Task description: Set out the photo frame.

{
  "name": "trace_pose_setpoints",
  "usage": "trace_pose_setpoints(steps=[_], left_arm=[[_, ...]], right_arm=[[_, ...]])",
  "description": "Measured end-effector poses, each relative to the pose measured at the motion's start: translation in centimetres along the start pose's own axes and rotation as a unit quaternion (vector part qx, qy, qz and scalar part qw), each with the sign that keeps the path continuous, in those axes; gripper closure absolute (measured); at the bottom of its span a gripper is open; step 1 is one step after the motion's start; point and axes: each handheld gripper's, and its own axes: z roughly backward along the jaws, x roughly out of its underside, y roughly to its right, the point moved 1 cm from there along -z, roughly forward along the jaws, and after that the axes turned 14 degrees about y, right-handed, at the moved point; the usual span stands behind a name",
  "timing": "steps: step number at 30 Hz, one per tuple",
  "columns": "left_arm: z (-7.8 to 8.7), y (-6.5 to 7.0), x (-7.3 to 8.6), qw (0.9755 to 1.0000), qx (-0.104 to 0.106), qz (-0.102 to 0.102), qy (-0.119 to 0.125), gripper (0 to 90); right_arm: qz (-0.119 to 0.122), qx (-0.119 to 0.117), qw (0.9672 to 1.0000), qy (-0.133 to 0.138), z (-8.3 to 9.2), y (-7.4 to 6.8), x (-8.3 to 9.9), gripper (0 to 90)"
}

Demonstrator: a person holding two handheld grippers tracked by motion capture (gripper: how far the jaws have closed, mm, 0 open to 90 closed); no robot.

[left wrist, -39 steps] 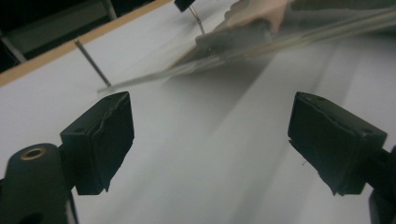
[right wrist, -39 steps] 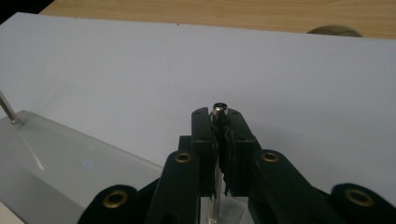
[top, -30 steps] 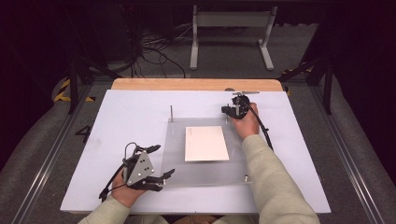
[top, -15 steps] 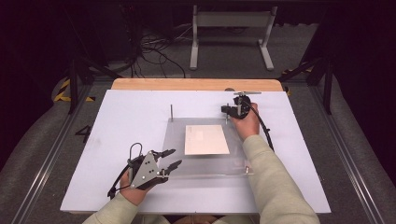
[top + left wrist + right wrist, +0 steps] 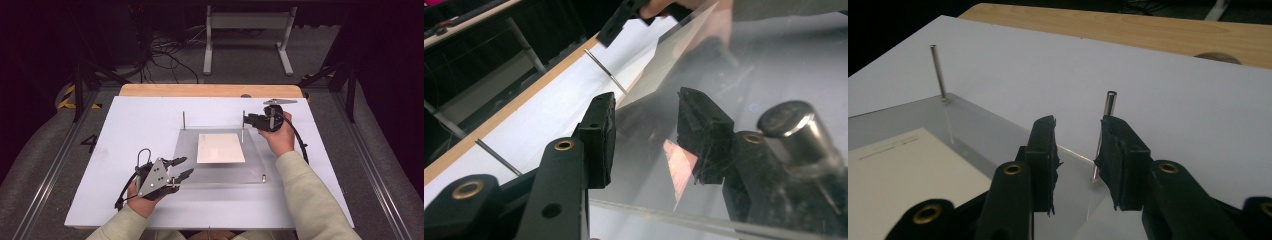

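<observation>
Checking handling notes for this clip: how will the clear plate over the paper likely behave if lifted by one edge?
The clear plate looks thin, flat and rigid, so it should probably rise stiffly. Its glossy surface looks slippery for pads. The upright pins at its corners would likely block sideways sliding.

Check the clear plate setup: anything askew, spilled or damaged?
Nothing stands out. The clear acrylic plate sits square against the two thin upright metal pins, the white paper sheet lies straight within its outline, and no spill or crack shows.
</observation>
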Motion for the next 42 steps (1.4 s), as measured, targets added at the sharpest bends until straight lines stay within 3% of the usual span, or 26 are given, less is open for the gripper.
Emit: trace_pose_setpoints(steps=[1, 5, 9, 14, 17, 22, 24, 28, 34, 37, 42], left_arm=[[0.0, -0.1, -0.1, 1.0000, 0.001, 0.000, -0.001, 57.7], [0.1, -0.4, -0.2, 1.0000, 0.000, 0.001, -0.002, 57.4], [0.2, -0.7, -0.3, 1.0000, -0.001, 0.005, -0.002, 57.0], [0.4, -1.0, -0.4, 1.0000, -0.003, 0.007, -0.002, 56.3], [0.4, -1.1, -0.4, 1.0000, -0.003, 0.009, -0.002, 56.2], [0.5, -1.3, -0.5, 0.9999, -0.004, 0.011, -0.002, 55.7], [0.5, -1.4, -0.4, 0.9999, -0.004, 0.012, -0.001, 55.4], [0.7, -1.6, -0.4, 0.9998, -0.003, 0.018, 0.001, 54.6], [0.8, -1.8, -0.4, 0.9998, -0.003, 0.020, 0.001, 53.9], [0.8, -1.8, -0.5, 0.9998, -0.002, 0.021, 0.001, 53.9], [0.8, -1.8, -0.4, 0.9998, -0.002, 0.021, 0.000, 53.9]], right_arm=[[0.017, 0.000, 0.9998, 0.008, 0.6, 0.0, 0.0, 61.8], [0.014, -0.008, 0.9997, 0.017, 3.0, -0.3, -0.1, 64.4], [0.026, -0.016, 0.9992, 0.028, 5.5, -0.9, 0.0, 58.8], [0.055, -0.019, 0.9980, 0.025, 8.6, -2.0, 0.5, 55.2], [0.069, -0.036, 0.9964, 0.033, 10.4, -2.9, 0.8, 55.3], [0.086, -0.069, 0.9914, 0.070, 13.2, -4.0, 1.8, 53.0], [0.103, -0.079, 0.9896, 0.062, 13.8, -4.3, 2.0, 53.0], [0.125, -0.095, 0.9845, 0.077, 15.5, -5.4, 1.9, 50.5], [0.151, -0.111, 0.9792, 0.076, 16.9, -6.9, 2.0, 48.1], [0.171, -0.127, 0.9744, 0.073, 17.4, -7.7, 2.3, 45.7], [0.216, -0.132, 0.9660, 0.050, 17.7, -8.7, 3.0, 39.0]])
